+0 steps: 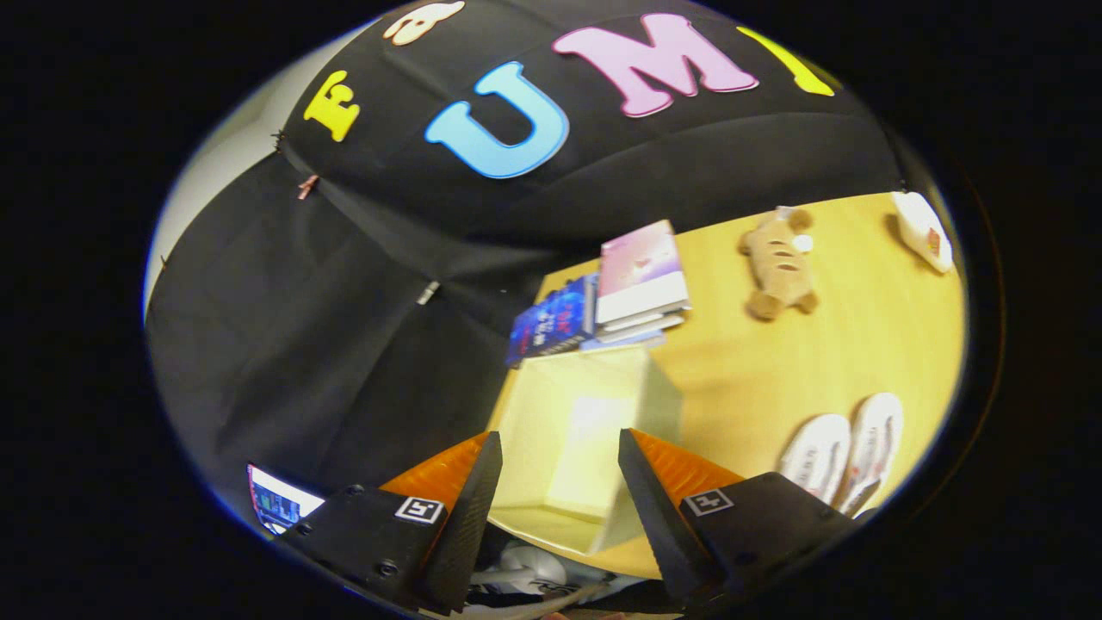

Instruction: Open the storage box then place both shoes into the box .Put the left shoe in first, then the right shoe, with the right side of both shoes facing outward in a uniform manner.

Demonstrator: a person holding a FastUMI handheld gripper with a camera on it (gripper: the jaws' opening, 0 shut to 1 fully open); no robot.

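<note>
A pale storage box [575,430] stands on the wooden table [775,379], just ahead of my fingers and seen between them; I look into its hollow inside. My gripper [560,448] is open, with nothing pressed between its fingers. A pair of white shoes [848,456] lies side by side on the table, to the right of the box and beyond my right finger [641,482]. The shoes' near ends are hidden behind the gripper body.
A stack of books [620,288] sits just behind the box near the black cloth wall. A brown plush toy [779,263] lies farther back on the table. A white bottle [925,228] lies at the far right. A small screen [275,501] glows left of my fingers.
</note>
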